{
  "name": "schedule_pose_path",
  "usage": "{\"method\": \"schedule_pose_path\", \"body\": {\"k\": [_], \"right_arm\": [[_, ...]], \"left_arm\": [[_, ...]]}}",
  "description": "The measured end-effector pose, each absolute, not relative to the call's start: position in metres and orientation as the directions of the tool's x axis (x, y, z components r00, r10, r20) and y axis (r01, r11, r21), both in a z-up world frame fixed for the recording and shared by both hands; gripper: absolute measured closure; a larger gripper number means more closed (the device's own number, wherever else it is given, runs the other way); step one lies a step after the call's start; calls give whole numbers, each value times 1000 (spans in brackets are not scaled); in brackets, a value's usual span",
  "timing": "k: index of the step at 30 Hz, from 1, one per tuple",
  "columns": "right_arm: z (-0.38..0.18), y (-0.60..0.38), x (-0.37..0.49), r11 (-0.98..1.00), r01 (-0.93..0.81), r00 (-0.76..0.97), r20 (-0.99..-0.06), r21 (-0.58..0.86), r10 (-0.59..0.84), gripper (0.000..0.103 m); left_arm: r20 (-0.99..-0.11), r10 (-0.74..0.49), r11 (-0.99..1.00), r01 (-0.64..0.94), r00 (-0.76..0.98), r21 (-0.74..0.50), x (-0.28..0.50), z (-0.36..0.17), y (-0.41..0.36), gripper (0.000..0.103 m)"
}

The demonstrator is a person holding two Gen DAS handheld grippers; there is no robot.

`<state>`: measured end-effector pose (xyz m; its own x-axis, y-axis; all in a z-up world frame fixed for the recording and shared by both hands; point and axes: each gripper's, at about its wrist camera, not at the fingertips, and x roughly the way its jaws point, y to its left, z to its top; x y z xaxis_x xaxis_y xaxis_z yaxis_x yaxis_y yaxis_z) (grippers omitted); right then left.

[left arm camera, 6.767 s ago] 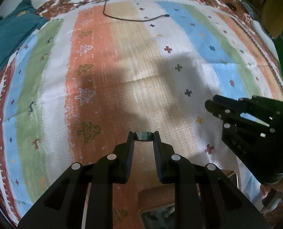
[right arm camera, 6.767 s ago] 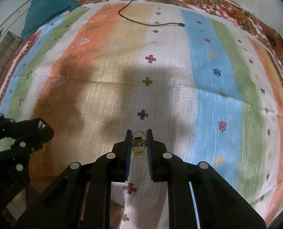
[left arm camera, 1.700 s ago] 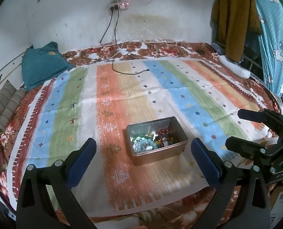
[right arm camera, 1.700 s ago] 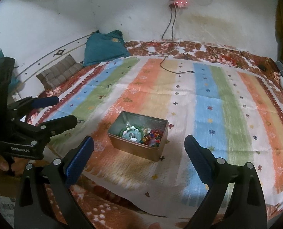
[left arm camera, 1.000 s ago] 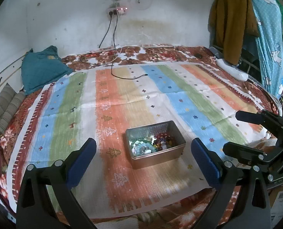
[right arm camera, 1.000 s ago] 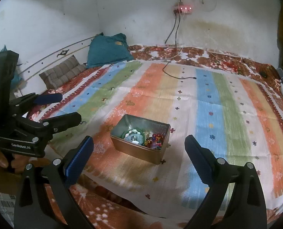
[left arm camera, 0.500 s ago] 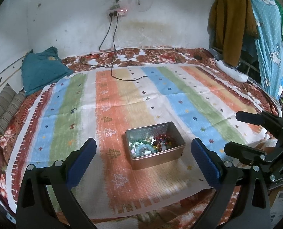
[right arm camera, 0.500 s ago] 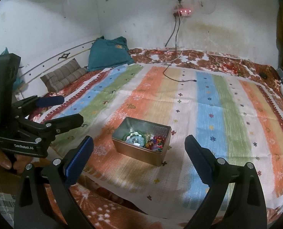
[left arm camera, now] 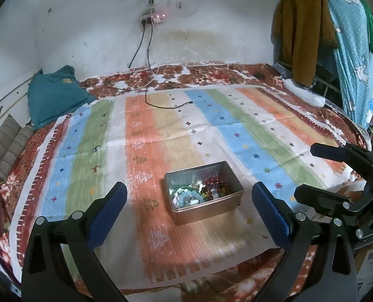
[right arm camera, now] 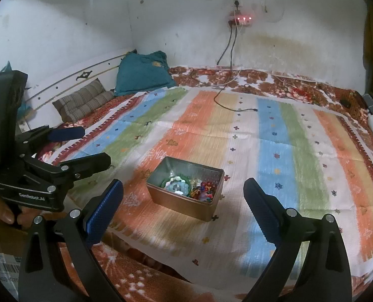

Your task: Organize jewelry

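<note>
Left wrist view: left hand-held gripper (left arm camera: 189, 212) spread wide, holding nothing. Metal tin (left arm camera: 203, 193) with beaded jewelry (left arm camera: 199, 193) at 12 o'clock on striped bedspread (left arm camera: 146, 136); right hand-held gripper (left arm camera: 309, 171) at 3 o'clock, likewise wide and empty. Teal pillow (left arm camera: 54, 95) at 10 o'clock.

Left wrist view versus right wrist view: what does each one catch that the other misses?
Only the left wrist view shows the hanging clothes at the right and the right tongs from the side, open. Only the right wrist view shows the left tongs, open, gripped by the person's hand. Both show the metal tin of jewelry on the striped cloth, the teal pillow and the wall socket.
</note>
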<state>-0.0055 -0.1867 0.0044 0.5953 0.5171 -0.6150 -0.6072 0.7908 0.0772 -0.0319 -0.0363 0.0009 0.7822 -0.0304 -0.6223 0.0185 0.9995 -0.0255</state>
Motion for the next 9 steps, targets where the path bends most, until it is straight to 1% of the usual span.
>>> {"method": "schedule_pose_path", "body": {"k": [9], "right_arm": [[5,-187,-7,792,-607,606,-602,73,520,6]], "left_arm": [[-610,-45,999,29,791,-36,-32,4,-38,6]]}}
